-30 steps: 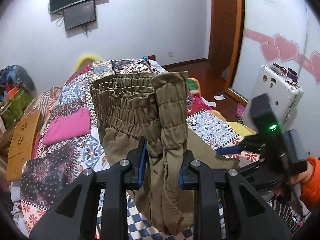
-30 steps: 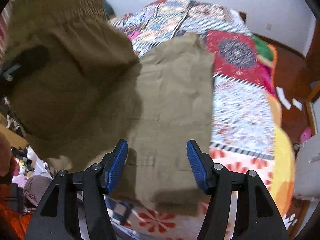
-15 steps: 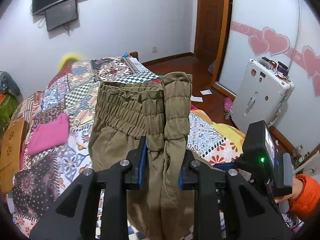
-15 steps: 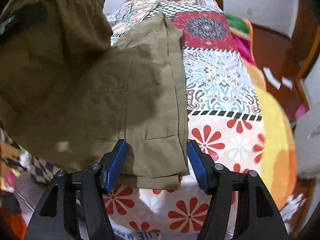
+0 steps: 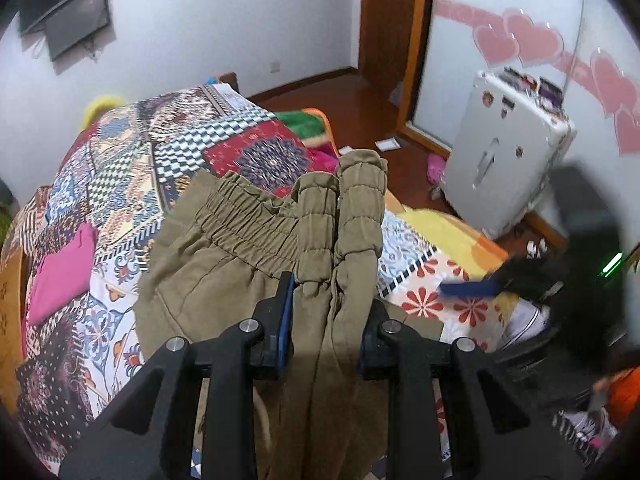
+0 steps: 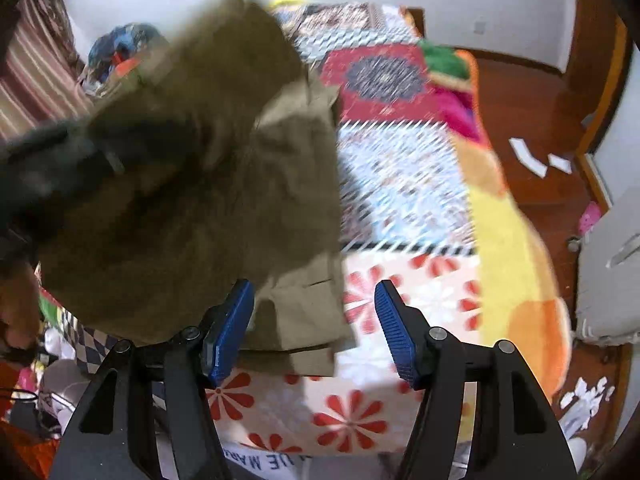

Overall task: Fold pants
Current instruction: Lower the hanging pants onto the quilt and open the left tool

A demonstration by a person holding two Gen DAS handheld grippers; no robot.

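The olive-brown pants (image 5: 224, 280) hang over the patchwork bed. My left gripper (image 5: 326, 320) is shut on the bunched elastic waistband (image 5: 340, 216) and holds it up above the bed. In the right wrist view the pants (image 6: 188, 184) drape from upper left down onto the quilt, with the leg hems (image 6: 304, 340) lying near the bed's front edge. My right gripper (image 6: 314, 332) is open and empty, its fingers just above the hems. It also shows blurred in the left wrist view (image 5: 472, 290) at right.
The bed quilt (image 5: 132, 160) carries a folded pink garment (image 5: 60, 276) at left. A white suitcase (image 5: 504, 160) stands on the wooden floor (image 6: 528, 100) right of the bed. Paper scraps (image 6: 528, 156) lie on the floor near the door.
My left gripper has lifted and swung the waistband, so more of the bed shows. My right gripper has pulled back toward the bed's front edge, still open, and its view is blurred by motion.
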